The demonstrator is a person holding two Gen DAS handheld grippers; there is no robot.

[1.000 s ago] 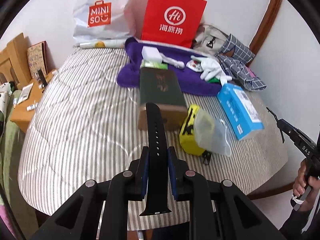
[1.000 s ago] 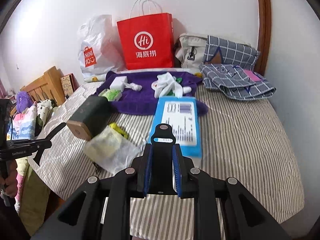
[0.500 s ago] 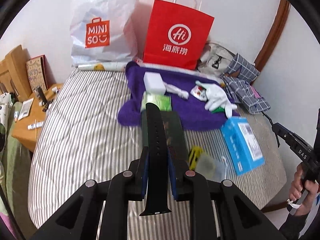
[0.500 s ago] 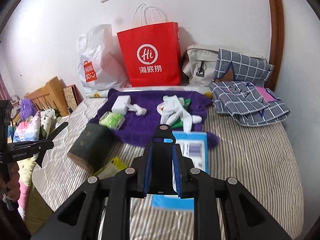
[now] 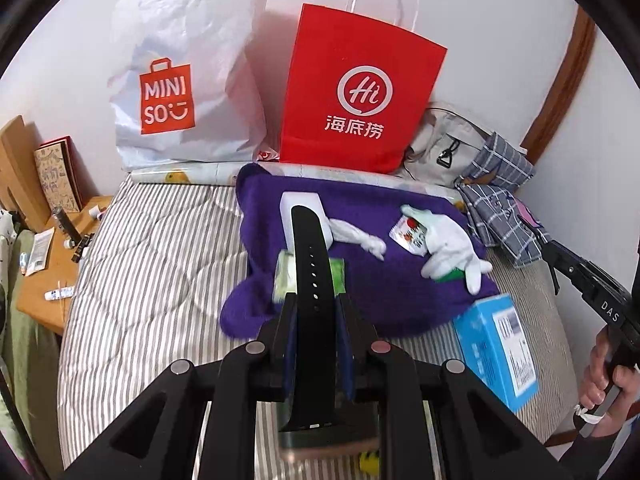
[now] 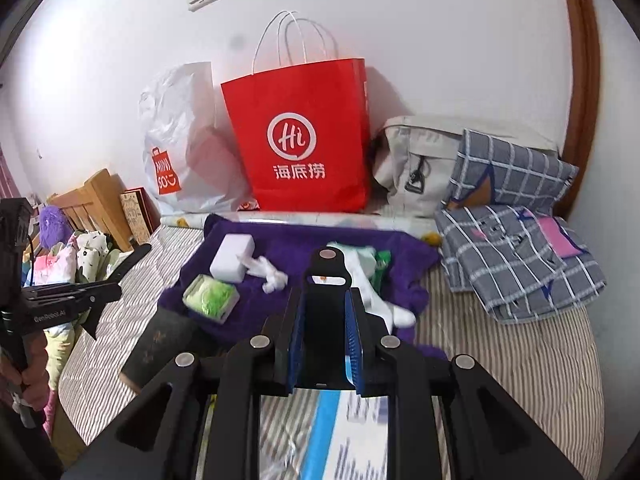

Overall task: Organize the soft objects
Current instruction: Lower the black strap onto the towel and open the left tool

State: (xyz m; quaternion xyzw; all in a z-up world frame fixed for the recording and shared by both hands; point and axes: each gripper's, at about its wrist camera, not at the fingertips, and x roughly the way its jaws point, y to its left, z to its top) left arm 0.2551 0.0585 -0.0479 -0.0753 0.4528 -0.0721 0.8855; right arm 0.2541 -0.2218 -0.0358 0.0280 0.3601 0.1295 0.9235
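We are carrying a black watch strap in two halves: the long holed strap (image 5: pixel 311 264) is clamped between the pads of the left hand-held gripper (image 5: pixel 314 320), its free end sticking out ahead and its lug end hanging back below the pads, while the short loop-ended strap piece (image 6: pixel 326 280) is pinched in the right hand-held gripper (image 6: pixel 325 344), so both are clenched on their piece, neither released. Compared with a second ago, we are moving both forward over the striped bed (image 5: pixel 152 280): the purple towel (image 5: pixel 360 304), which sat well ahead then, is now lying just under the strap tips, the dark box (image 6: pixel 160 344) is slipping beneath and behind the left hand-held gripper, and the blue tissue pack (image 5: pixel 496 344) is dropping to the lower edge of the right wrist view. We are reading this as the carry toward the gathering spot nearing its end, since the towel is already holding the other soft things: a white sponge block (image 6: pixel 232 258), a knotted white cloth (image 5: pixel 360 238), a green-and-white packet (image 6: pixel 210 298) and a white glove (image 5: pixel 448 256). The straps are hanging over the towel's near part, not touching it as far as we can tell. Farther back, the red paper bag (image 5: pixel 360 92), the white Miniso bag (image 5: pixel 188 80), a beige bag (image 6: pixel 416 168) and the folded checked cloth (image 6: pixel 516 256) are standing against the wall.
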